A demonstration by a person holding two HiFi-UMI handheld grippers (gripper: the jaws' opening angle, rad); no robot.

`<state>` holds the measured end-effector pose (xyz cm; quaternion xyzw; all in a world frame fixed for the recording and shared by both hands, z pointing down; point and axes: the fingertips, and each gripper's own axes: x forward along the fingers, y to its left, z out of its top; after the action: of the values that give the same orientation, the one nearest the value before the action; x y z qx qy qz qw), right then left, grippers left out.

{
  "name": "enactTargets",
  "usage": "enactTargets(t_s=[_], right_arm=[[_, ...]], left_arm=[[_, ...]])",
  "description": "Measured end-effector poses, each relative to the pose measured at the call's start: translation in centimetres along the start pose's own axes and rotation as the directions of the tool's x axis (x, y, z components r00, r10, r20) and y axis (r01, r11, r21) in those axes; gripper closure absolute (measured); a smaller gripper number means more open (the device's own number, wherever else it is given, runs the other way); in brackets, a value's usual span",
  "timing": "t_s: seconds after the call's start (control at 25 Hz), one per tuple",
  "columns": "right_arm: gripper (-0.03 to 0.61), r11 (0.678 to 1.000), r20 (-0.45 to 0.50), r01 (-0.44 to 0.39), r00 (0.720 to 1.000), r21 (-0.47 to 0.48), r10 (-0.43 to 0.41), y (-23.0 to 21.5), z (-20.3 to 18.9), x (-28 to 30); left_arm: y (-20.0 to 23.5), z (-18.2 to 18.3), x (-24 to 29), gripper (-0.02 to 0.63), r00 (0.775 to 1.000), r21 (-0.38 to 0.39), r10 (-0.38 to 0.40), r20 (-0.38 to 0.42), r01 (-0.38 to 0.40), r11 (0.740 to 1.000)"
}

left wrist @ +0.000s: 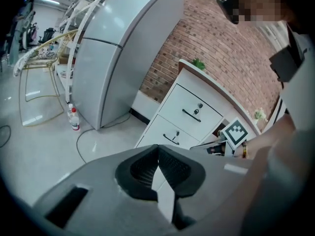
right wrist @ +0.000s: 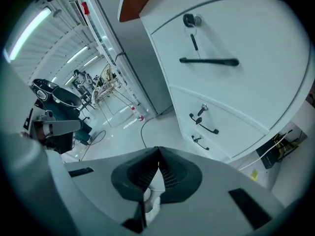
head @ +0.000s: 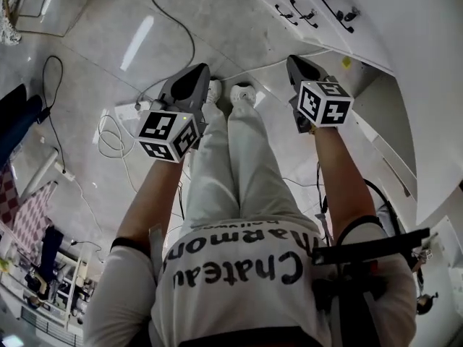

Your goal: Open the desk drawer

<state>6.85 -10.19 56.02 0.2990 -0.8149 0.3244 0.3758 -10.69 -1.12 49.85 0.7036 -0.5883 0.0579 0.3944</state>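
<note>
The white desk drawer unit [head: 325, 13] stands at the top right of the head view, its three drawers shut, each with a black handle [head: 336, 9]. In the right gripper view the top drawer's handle [right wrist: 209, 61] lies below a key lock [right wrist: 189, 19], with two smaller handles [right wrist: 203, 124] further down. My right gripper [right wrist: 158, 149] is shut and empty, apart from the drawers. My left gripper [left wrist: 158, 146] is also shut with nothing in it, and it sees the drawer fronts [left wrist: 189, 112] from a distance. Both grippers [head: 195, 69] [head: 296, 62] hang over the floor ahead of the person's legs.
Cables [head: 173, 27] and a power strip [head: 130, 110] lie on the grey floor on the left. A tall grey fridge [left wrist: 113, 48] stands beside the drawer unit, with bottles [left wrist: 74, 119] at its foot. The person's feet [head: 231, 92] stand between the grippers.
</note>
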Motion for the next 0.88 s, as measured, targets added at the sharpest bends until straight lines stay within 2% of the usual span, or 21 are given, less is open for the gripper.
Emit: enactTargets(t_s=[0.2,0.32,0.44,0.6,0.88], right_arm=[[0.565,1.0,-0.029,0.028,0.999,0.006,-0.028,-0.9,-2.2,3.1],[0.565,1.0,-0.043,0.024,0.999,-0.015,-0.024,-0.9,-3.7,4.9],[0.565,0.998,-0.055,0.038,0.998,-0.04,-0.04,-1.8,-5.3,7.4],[0.565,0.997,-0.004,0.073,0.997,-0.014,-0.073,-3.6,-6.4,10.9],[0.565,0.993,0.048,0.117,0.992,-0.003,-0.117,-7.1,-8.1,17.1]], left_arm=[[2.3,-1.0,0.7,0.598,0.998,0.021,0.044,0.05,-0.045,0.999],[3.6,-2.4,1.6,0.598,0.998,-0.01,0.041,0.053,-0.04,0.999],[5.3,-4.3,3.7,0.598,0.999,0.012,0.023,0.037,-0.023,1.0],[8.2,-6.1,7.2,0.598,1.0,0.043,-0.016,0.021,0.015,0.999],[12.6,-5.8,13.5,0.598,0.994,0.092,-0.059,0.096,0.05,0.994]])
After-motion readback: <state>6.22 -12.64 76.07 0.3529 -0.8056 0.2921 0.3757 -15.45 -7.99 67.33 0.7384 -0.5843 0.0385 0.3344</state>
